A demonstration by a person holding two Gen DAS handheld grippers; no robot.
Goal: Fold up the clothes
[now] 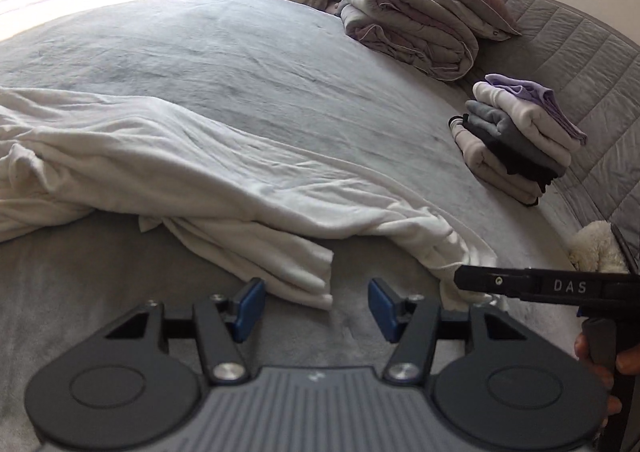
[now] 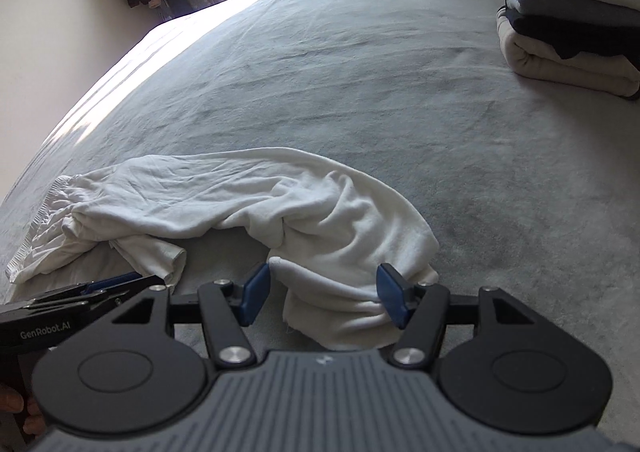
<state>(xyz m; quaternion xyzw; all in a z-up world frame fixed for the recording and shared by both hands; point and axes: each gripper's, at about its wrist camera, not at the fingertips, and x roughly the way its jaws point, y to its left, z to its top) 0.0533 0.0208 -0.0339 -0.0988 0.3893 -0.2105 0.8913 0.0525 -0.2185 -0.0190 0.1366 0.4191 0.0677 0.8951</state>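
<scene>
While a white garment [image 2: 240,196] lies crumpled across the near part of the grey bed [image 2: 360,72], the right gripper [image 2: 320,298] is held spread, one end of the cloth lying between its blue pads [image 2: 390,294]. The left gripper [image 1: 316,310] is likewise held spread, a folded edge of the garment just ahead of it. A stack of folded clothes [image 1: 520,132] is seen well apart, near folded bedding [image 1: 412,28].
</scene>
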